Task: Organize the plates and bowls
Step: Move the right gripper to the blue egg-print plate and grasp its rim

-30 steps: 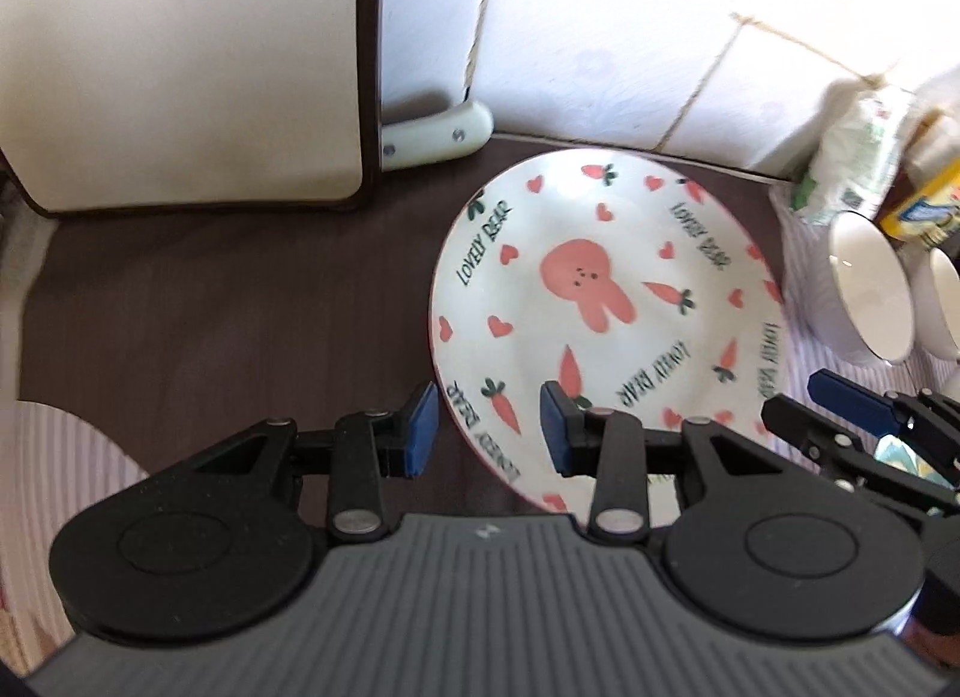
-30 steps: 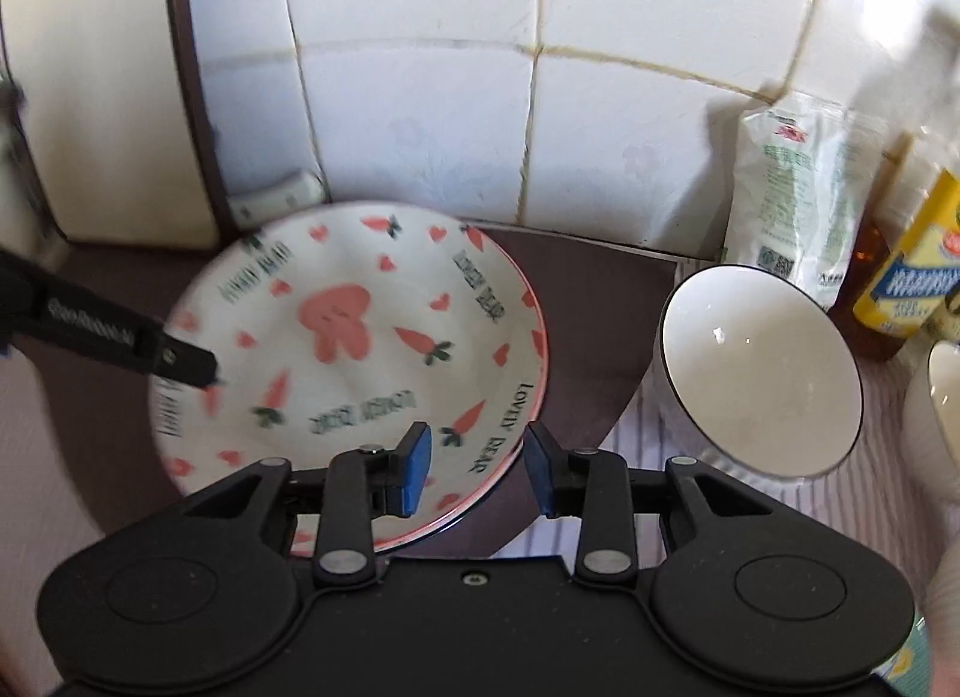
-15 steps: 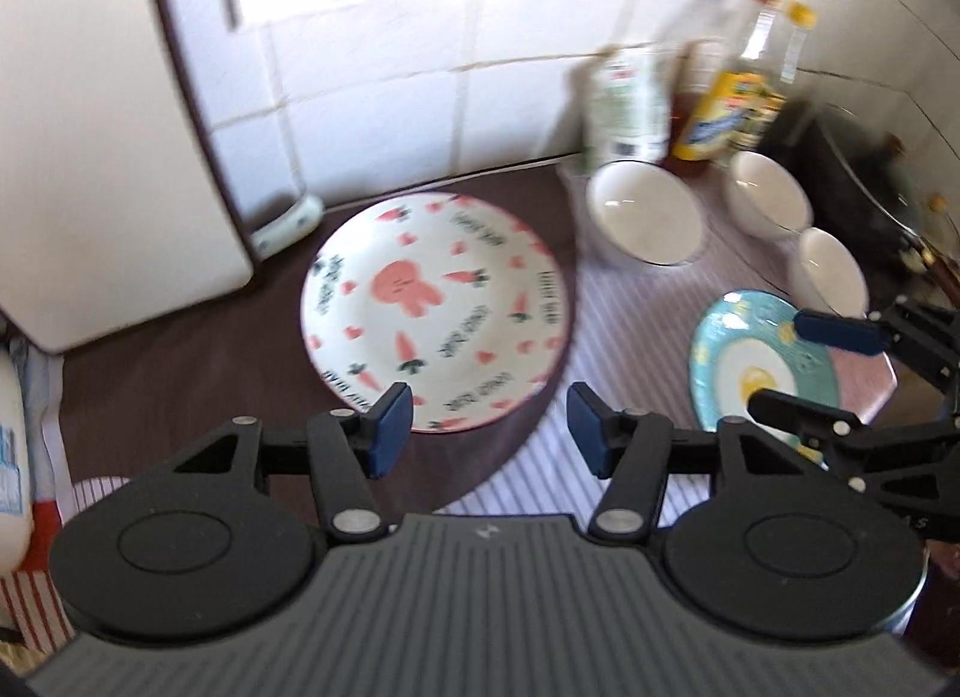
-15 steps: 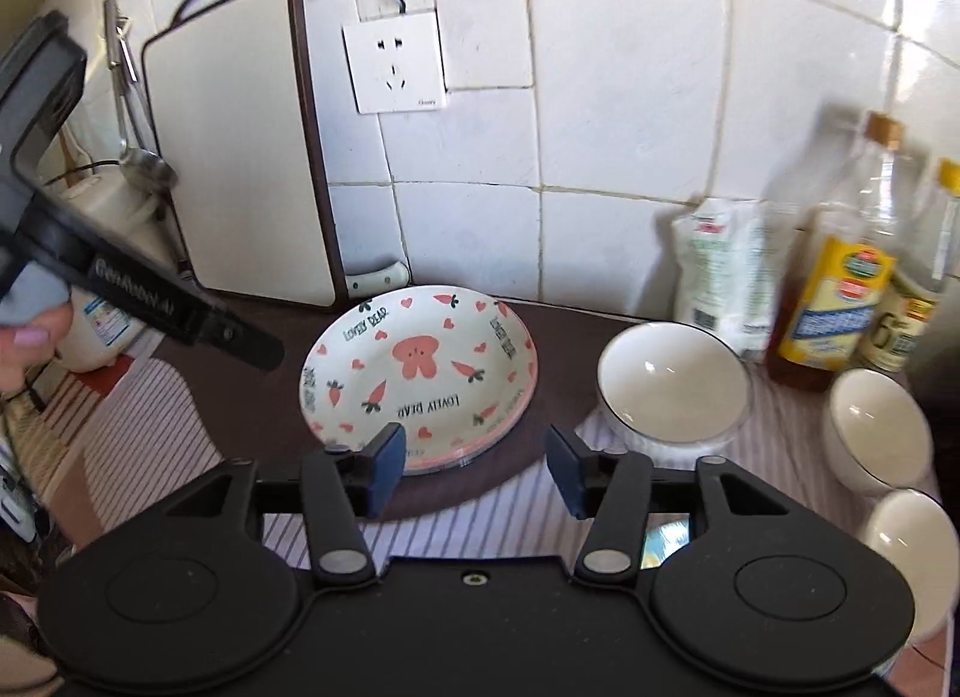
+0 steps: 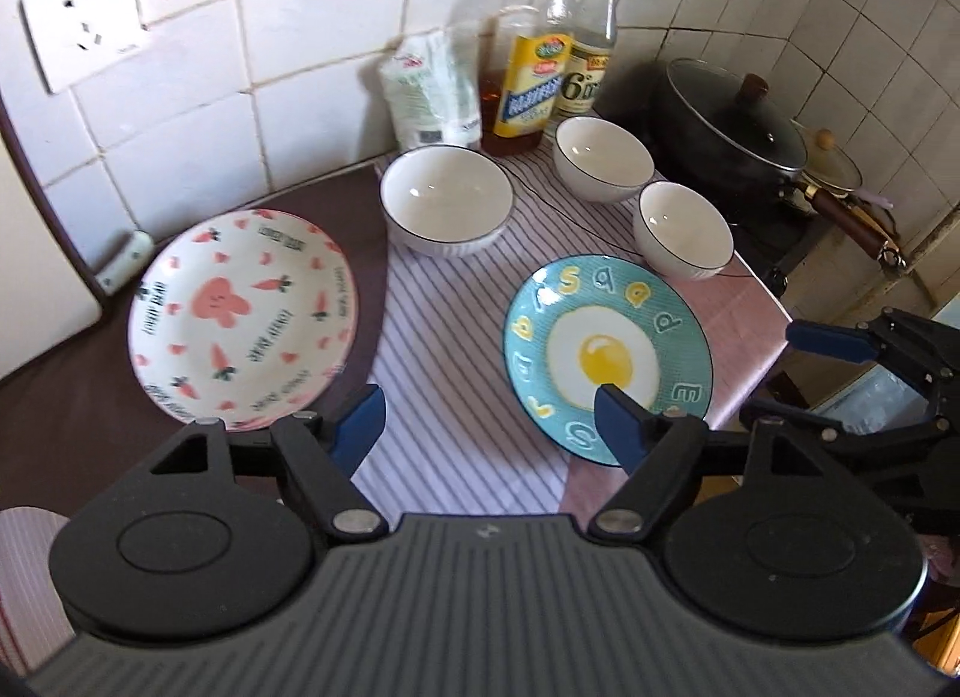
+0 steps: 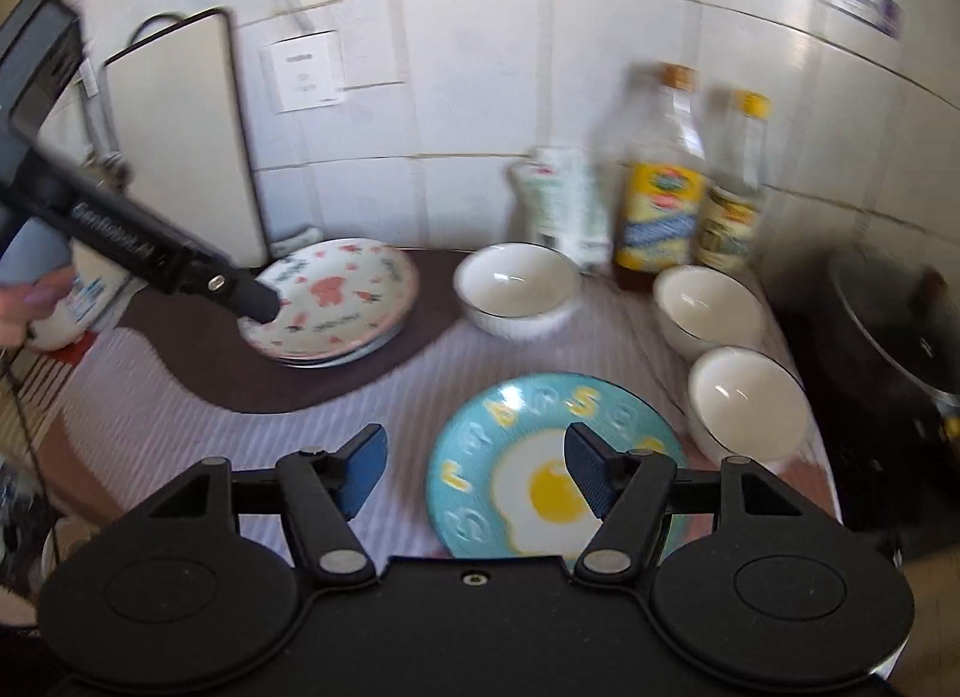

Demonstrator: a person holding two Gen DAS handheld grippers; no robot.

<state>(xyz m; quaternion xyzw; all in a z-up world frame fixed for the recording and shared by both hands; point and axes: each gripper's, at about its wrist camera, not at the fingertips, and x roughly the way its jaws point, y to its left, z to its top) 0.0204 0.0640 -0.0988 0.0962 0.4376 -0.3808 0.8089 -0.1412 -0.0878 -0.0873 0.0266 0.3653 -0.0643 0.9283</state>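
White tiled wall (image 5: pixel 312 37) – striped cloth (image 5: pixel 456 397), brown mat (image 5: pixel 72 397) under crockery.

A home kitchen: white tiled wall (image 5: pixel 312 7), yellow-labelled oil bottles (image 5: pixel 537 67), a lidded black pot (image 5: pixel 729 121) on a stove, beyond the fingers.

A large "6" on the bottle label (image 5: pixel 585 91); egg plate (image 5: pixel 606 358) letters, perhaps "BREAKFAST".
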